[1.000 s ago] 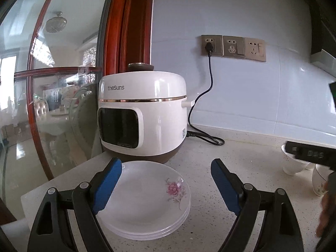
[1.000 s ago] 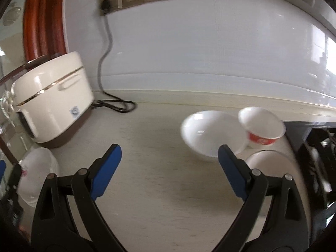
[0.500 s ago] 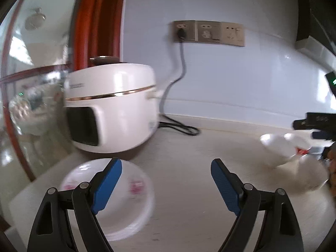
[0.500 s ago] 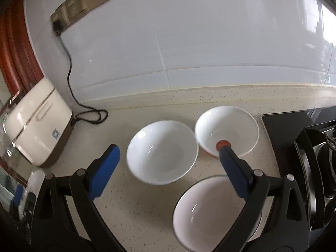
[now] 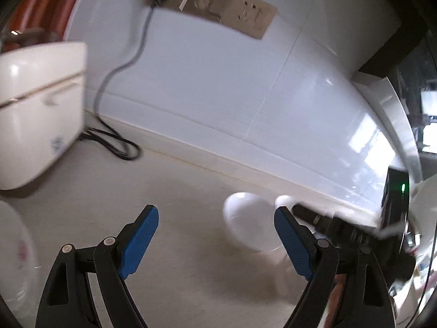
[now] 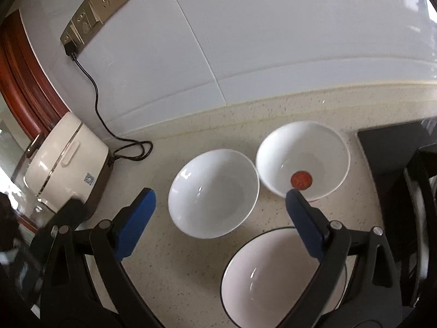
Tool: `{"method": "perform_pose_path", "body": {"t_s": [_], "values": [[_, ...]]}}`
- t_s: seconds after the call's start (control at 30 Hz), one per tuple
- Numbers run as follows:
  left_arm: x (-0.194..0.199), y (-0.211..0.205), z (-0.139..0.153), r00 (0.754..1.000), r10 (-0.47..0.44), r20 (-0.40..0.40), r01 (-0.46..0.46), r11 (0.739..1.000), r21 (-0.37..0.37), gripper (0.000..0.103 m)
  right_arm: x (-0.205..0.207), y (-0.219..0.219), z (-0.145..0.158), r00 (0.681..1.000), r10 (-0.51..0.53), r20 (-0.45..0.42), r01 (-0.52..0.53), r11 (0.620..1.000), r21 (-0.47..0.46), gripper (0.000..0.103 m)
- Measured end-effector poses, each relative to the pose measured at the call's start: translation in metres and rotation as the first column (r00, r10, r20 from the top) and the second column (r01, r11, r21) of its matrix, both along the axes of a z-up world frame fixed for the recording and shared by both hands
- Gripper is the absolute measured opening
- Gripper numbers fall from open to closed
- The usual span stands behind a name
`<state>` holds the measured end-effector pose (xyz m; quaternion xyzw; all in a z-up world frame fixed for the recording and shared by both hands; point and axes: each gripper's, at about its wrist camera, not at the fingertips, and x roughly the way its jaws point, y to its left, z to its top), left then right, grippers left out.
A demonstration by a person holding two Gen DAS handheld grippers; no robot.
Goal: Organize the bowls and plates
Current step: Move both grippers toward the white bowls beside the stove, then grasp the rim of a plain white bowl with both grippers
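Note:
In the right wrist view three bowls sit on the counter: a plain white bowl point(image 6: 214, 192), a white bowl with a red spot inside point(image 6: 303, 160) to its right, and a dark-rimmed bowl point(image 6: 262, 276) nearest me. My right gripper point(image 6: 220, 201) is open and empty above the plain white bowl. My left gripper point(image 5: 215, 218) is open and empty over bare counter; a blurred white bowl point(image 5: 247, 224) lies ahead to its right. The stack of flowered plates point(image 5: 15, 257) is at the left edge.
A white rice cooker point(image 6: 65, 164) stands at the left against the wall, also in the left wrist view point(image 5: 35, 114), with its black cord point(image 6: 95, 101) running to wall sockets point(image 6: 94, 11). A black stove point(image 6: 396, 180) bounds the right side. The speckled counter point(image 6: 169, 259) runs between.
Both grippers have swung right, away from the plate stack and cooker. The right gripper has come over the bowls; the left view now shows the bowls ahead and the plates at its left edge.

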<state>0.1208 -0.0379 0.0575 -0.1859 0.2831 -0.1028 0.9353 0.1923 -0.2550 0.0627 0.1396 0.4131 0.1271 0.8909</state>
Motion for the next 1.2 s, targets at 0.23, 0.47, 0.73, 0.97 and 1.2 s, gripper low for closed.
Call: {"method": "perform_pose_path", "body": {"t_s": [0.23, 0.47, 0.73, 0.97, 1.2], "values": [[0.047, -0.015, -0.011, 0.998, -0.042, -0.047, 0.037, 0.994, -0.1, 0.078, 0.004, -0.007, -0.005, 0.999, -0.026, -0.027, 0.026, 1.0, 0.0, 0.097], [0.067, -0.022, -0.038, 0.993, -0.082, -0.084, 0.074, 0.993, -0.089, 0.067, 0.007, -0.009, -0.012, 0.995, -0.037, -0.093, 0.038, 0.999, 0.001, 0.097], [0.079, -0.012, -0.058, 0.978, -0.137, -0.157, 0.111, 0.98, -0.164, 0.057, 0.017, -0.005, -0.011, 0.981, -0.023, -0.194, 0.031, 0.999, 0.04, 0.083], [0.084, -0.009, -0.066, 0.972, -0.161, -0.172, 0.124, 0.971, -0.205, 0.05, 0.026, -0.005, -0.017, 0.969, 0.005, -0.248, 0.019, 0.995, 0.097, 0.063], [0.086, -0.017, -0.069, 0.963, -0.186, -0.193, 0.148, 0.969, -0.196, 0.04, 0.031, 0.0, -0.033, 0.969, 0.011, -0.247, 0.013, 0.995, 0.098, 0.063]]}}
